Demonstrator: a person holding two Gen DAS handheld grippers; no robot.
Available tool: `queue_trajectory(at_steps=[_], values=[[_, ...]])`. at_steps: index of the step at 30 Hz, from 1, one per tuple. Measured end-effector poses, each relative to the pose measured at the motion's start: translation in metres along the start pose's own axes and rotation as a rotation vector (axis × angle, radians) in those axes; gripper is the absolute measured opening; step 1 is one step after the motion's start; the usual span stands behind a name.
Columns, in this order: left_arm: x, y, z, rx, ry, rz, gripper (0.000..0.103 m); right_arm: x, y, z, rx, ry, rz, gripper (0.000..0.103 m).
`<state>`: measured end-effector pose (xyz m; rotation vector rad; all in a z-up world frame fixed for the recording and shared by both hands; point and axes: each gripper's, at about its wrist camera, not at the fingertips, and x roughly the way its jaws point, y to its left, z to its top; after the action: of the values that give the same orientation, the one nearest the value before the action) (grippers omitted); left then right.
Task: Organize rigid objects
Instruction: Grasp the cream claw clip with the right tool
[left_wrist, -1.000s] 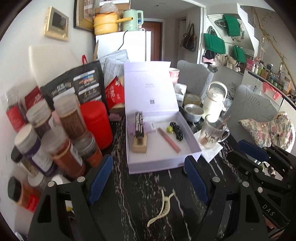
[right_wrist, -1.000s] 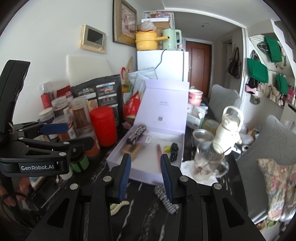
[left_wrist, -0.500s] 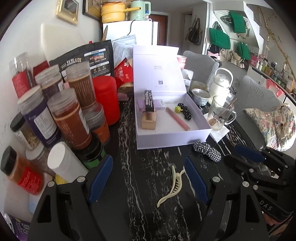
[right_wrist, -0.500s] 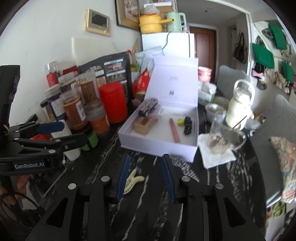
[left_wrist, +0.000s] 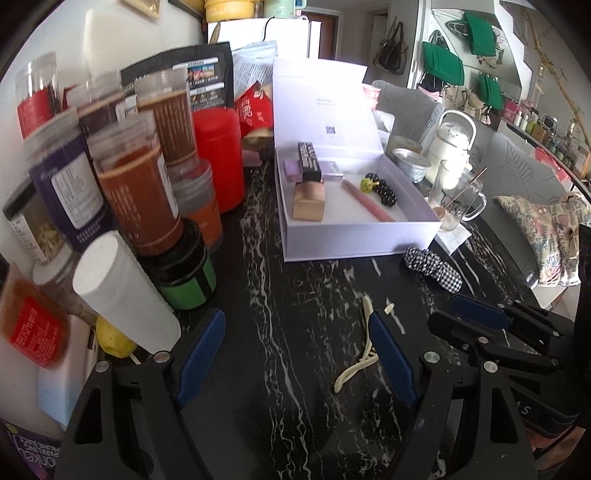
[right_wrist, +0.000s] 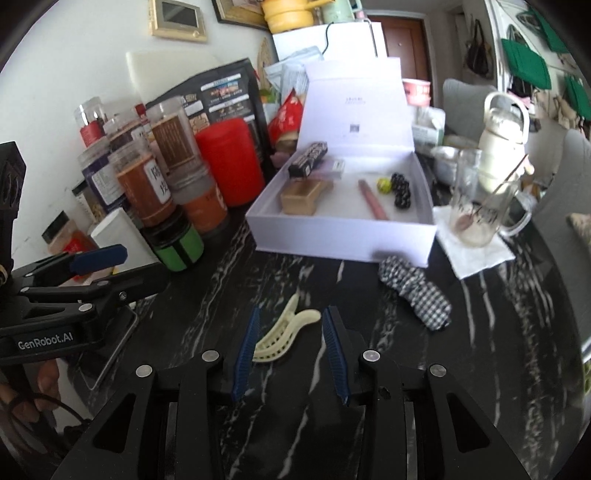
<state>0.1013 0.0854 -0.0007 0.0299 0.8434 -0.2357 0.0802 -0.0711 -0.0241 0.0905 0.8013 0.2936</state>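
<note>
From the left wrist, our left gripper (left_wrist: 295, 354) stands wide open over the black marbled table (left_wrist: 280, 295), holding nothing. The cream hair clip (left_wrist: 360, 354) lies just beside its right finger, on the table short of the white box (left_wrist: 351, 240). The checked scrunchie (left_wrist: 432, 267), soft cloth, sits near the box's front corner.

From the right wrist, our right gripper (right_wrist: 290, 350) is partly open with the hair clip (right_wrist: 284, 332) between its fingers, not pressed. We judge the pickup is in hand: next we lower, straddle the thin, curved, toothed plastic, and close gently, since it looks smooth and may slip.
</note>
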Motion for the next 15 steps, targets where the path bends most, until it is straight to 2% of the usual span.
queue_trajectory(at_steps=[15], values=[[0.033,0.023,-0.011,0.002,0.078,0.021,0.08,0.061,0.015,-0.014,0.035,0.139,0.026,0.037]])
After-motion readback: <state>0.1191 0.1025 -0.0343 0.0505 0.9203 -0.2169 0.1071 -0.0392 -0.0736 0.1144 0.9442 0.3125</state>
